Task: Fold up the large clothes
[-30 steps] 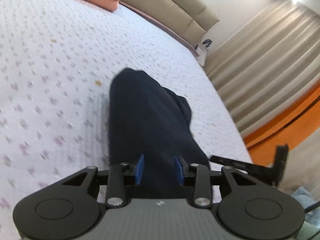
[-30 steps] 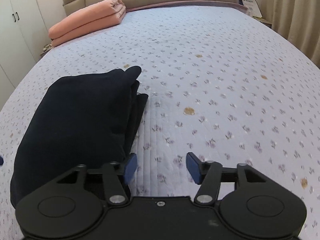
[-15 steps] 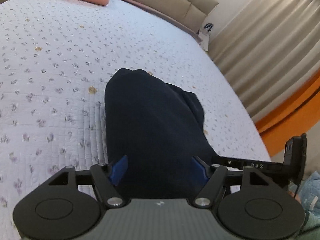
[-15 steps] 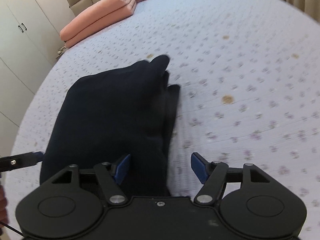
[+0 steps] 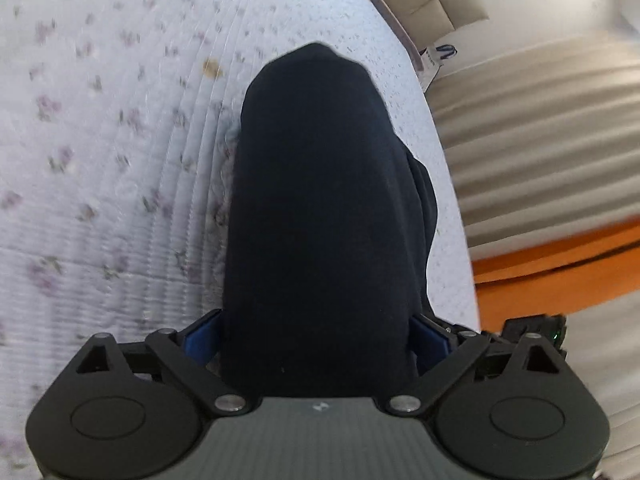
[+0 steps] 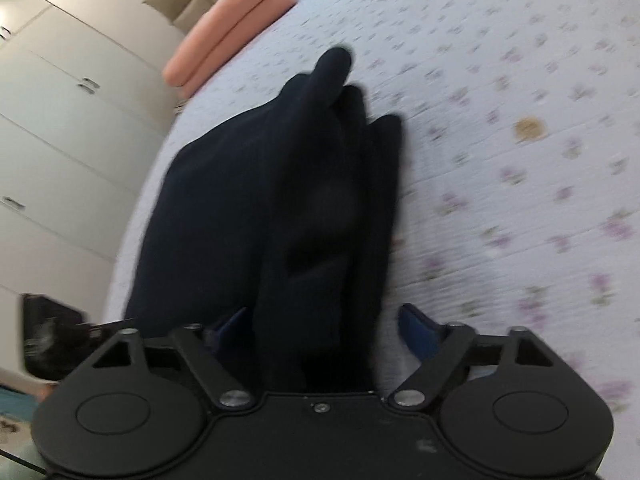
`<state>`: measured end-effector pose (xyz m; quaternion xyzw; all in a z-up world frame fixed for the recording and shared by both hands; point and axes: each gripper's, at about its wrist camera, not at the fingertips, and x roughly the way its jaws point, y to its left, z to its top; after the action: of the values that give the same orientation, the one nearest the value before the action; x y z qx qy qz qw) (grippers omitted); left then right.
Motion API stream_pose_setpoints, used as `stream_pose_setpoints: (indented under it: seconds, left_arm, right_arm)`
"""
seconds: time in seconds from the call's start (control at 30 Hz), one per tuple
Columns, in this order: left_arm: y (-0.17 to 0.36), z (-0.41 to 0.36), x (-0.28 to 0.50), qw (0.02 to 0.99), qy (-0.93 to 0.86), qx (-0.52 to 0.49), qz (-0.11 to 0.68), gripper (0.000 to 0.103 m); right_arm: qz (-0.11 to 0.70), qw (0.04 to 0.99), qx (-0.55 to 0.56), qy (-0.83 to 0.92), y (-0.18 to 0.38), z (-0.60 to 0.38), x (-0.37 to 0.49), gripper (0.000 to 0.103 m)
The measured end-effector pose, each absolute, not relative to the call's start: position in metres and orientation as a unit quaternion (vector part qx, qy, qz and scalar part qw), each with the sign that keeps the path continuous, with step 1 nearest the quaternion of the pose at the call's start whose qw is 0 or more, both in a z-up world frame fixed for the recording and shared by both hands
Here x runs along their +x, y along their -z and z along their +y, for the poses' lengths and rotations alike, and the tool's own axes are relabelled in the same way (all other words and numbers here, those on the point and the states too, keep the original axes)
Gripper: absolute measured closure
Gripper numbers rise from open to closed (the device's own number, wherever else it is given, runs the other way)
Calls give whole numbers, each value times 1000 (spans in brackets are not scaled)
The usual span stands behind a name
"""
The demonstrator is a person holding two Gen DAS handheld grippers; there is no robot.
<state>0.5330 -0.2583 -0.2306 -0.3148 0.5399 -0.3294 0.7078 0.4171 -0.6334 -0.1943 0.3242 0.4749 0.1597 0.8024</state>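
Left gripper (image 5: 316, 340) sits at the near end of the dark navy garment (image 5: 320, 208), fingers (image 5: 202, 336) spread wide, one on each side of the folded bundle, straddling it rather than pinching. The cloth fills the gap between them; whether the pads touch the fabric is unclear. Likely positioned this way to take the whole thickness of the near edge at once.

The garment lies on the bed (image 5: 100, 160), on a pale quilted cover with small flower print, already doubled into a long narrow stack running away from the camera. It sits close to the bed's edge on the curtain (image 5: 540, 140) side.

Right gripper (image 6: 324, 328) is at the same near end, on the stacked-layer side, fingers (image 6: 418, 330) also wide apart. The left pad is partly hidden behind the cloth, the right one stands clear over the bed cover. The layered edges (image 6: 372, 184) show several folds done, so probably one last fold or a lift remains. Both views are motion-blurred.

A folded pink blanket (image 6: 232, 36) lies far off by the headboard, well apart from the work.
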Motion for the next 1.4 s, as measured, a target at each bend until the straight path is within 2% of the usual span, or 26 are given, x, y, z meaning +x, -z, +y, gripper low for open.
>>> stream_pose_setpoints:
  seconds: [0.07,0.1,0.2,0.23,0.27,0.37,0.53,0.73,0.83,1.03,1.27,1.33,1.37,1.4]
  left_arm:
    - [237,-262,535,704,331,-326,537,7]
    - [237,-264,535,707,329,-328,533,12]
    - [226,-264,527,728,341,-304,512,34]
    - [220,-261,524,730,351,-304,502,39]
    - [214,-258,521,727,366,-312,490,40]
    - [189,-243,509,724,410,-314,458,40]
    - [149,-190,468,722,440,-319,429,40]
    - [119,-123,409,722,438,-315,434,40]
    - [132,-98,383,725,430,-311,439,40]
    - [196,-70,341,729,396,-327,453,40]
    - [236,-50,314,745,381,-358,415,34]
    - [235,-42,305,756,369,-357,407,33]
    - [230,-35,297,762,359,-354,406,33]
    - [224,-30,290,772,348,-346,403,32]
  right_arm:
    - [465,798,346,-166,197,-631,415,33]
    - [459,802,345,-166,194,-629,414,40]
    - [446,820,317,-171,173,-617,407,48]
    - [437,824,314,-178,163,-612,404,49]
    - [431,828,306,-185,151,-605,400,51]
    - [414,851,260,-193,113,-574,380,51]
    - [389,863,250,-201,64,-522,325,51]
    - [394,862,246,-203,52,-457,265,51]
    - [408,854,245,-210,74,-436,247,51]
    - [442,844,225,-204,134,-412,232,51]
    - [405,860,240,-199,146,-416,210,50]
    - [403,866,232,-182,143,-413,207,46]
    - [405,869,227,-171,137,-419,204,42]
    - [407,873,221,-152,132,-420,201,32]
